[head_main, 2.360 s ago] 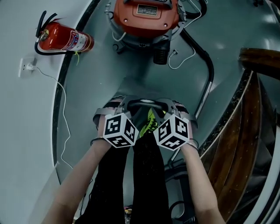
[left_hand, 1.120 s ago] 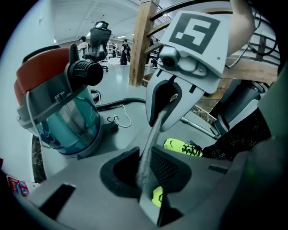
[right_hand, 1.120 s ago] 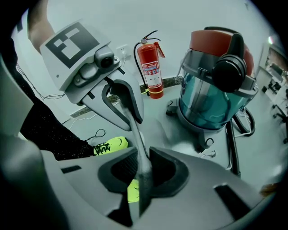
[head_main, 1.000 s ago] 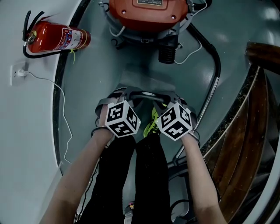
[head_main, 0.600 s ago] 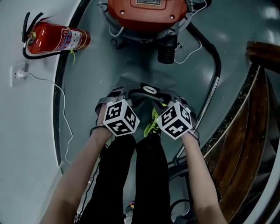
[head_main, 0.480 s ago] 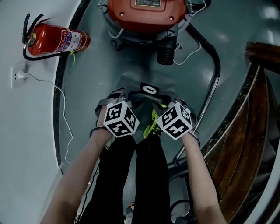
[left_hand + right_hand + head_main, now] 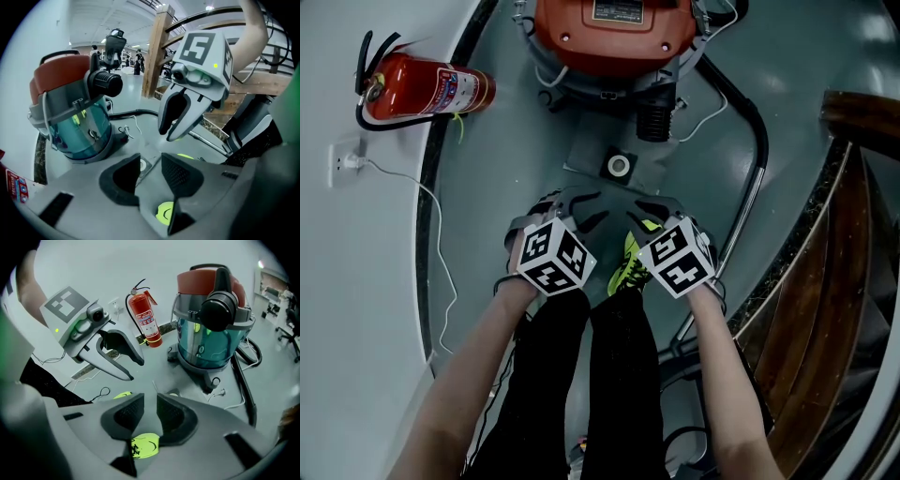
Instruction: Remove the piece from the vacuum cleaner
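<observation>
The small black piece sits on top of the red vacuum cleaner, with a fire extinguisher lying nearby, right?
No. In the head view the small black piece lies on the floor in front of the red vacuum cleaner; the fire extinguisher does lie nearby.

The person wears black trousers [image 7: 581, 375] and neon yellow-green shoes [image 7: 628, 265]. The left gripper [image 7: 151, 161] and right gripper [image 7: 150, 404] are pale grey shells with black, finely textured jaw pads [image 7: 180, 173], each topped by a white cube [image 7: 551, 255] bearing black square markers.
</observation>
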Available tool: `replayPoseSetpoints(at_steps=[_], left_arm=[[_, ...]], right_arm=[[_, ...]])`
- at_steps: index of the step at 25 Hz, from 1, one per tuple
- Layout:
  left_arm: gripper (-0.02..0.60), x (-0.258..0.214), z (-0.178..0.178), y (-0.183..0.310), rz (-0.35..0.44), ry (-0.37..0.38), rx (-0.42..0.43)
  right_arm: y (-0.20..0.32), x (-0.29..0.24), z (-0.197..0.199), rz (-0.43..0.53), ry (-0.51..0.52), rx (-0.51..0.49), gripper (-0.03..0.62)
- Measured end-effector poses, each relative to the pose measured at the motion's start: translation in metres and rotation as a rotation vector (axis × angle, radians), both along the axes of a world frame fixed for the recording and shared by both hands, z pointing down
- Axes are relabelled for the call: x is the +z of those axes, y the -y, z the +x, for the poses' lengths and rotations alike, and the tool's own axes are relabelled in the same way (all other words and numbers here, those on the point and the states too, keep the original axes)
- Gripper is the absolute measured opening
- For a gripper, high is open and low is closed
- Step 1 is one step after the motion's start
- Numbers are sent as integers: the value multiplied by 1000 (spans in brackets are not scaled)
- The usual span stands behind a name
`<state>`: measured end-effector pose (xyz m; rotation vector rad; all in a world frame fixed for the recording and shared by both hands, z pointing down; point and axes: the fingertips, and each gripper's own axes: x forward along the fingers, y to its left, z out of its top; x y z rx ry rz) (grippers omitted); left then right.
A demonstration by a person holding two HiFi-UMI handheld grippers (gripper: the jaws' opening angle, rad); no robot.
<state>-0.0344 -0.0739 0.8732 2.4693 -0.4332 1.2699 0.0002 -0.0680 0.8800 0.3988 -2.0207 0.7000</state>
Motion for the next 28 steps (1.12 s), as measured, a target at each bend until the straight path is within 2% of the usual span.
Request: replayPoseSetpoints(at_steps=[7, 12, 15, 19, 24, 28], left_arm=[[50, -43, -1, 23, 73, -55, -72], [11, -71, -3, 37, 99, -73, -121], [9, -80, -6, 40, 61, -74, -165], [9, -95, -7, 26, -44, -84, -218], [9, -118, -13, 7, -108, -30, -270], [9, -143, -11, 4, -155, -79, -319]], right_arm=[[15, -36, -8, 13, 49, 112, 67], [24, -64, -15, 36, 67, 123, 48], [26, -77, -13, 25, 68, 150, 36], [20, -92, -6, -3, 60, 180, 28], [8, -125, 1, -50, 65, 229, 28], [4, -153, 2, -65, 87, 254, 28]])
